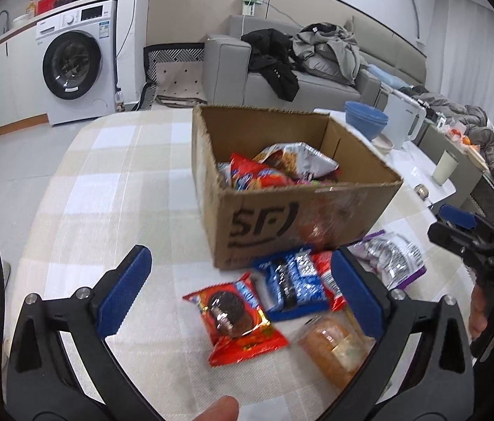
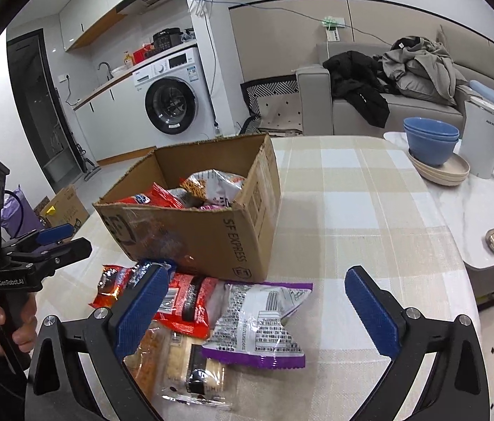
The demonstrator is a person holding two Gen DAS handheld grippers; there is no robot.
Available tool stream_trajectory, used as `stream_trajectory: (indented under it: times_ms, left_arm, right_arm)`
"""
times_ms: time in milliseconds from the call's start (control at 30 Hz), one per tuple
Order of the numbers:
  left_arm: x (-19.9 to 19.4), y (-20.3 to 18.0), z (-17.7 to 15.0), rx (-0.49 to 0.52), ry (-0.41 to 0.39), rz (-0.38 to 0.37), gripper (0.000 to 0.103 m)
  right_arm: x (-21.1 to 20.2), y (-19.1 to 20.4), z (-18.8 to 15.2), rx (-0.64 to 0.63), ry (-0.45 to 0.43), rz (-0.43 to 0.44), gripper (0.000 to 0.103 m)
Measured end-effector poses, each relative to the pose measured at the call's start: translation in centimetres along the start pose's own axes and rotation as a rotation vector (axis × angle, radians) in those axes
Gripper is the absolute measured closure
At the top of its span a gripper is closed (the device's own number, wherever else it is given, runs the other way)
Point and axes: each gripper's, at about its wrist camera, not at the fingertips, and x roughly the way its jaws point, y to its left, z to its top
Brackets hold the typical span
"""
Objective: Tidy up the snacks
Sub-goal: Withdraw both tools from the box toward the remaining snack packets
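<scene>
While both grippers hover with fingers spread wide and nothing held, the main risks sit in the pile. Surface point(image 2: 369, 189): checked cloth, could ruck if a packet is dragged. Cardboard box point(image 1: 303, 210): open, already part full of snack bags, light enough to slide if bumped by the left gripper point(image 1: 243, 291). Loose snacks lie just in front of the box, overlapping: purple-edged packet point(image 2: 261, 326), blue cookie pack point(image 1: 290, 286), red cookie packet point(image 1: 236, 319), wrapped bread point(image 1: 334, 351). Right gripper point(image 2: 261, 312) straddles several at once; closing here may pinch two, or crush the bread.
</scene>
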Motion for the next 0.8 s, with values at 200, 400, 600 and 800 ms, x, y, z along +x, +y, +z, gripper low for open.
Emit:
stream_trajectory:
  times_ms: [200,400,600,800]
  left_arm:
    - [1.0,0.5,-1.2,-0.002,0.033,0.018,0.001]
    - [2.1,0.9,-2.1,-0.016,0.057,0.022,0.001]
    - [3.1,1.3,-3.1,-0.032,0.08,0.027,0.001]
    - [4.0,1.6,-4.0,-0.036,0.104,0.036,0.001]
  right_arm:
    - [0.7,-0.4,-0.6,0.01,0.036,-0.02,0.0]
    - [1.5,-0.8,-1.1,0.016,0.069,-0.037,0.0]
    - [2.4,-1.0,-1.6,0.021,0.095,-0.05,0.0]
    - [3.2,-1.0,-1.8,0.013,0.113,-0.058,0.0]
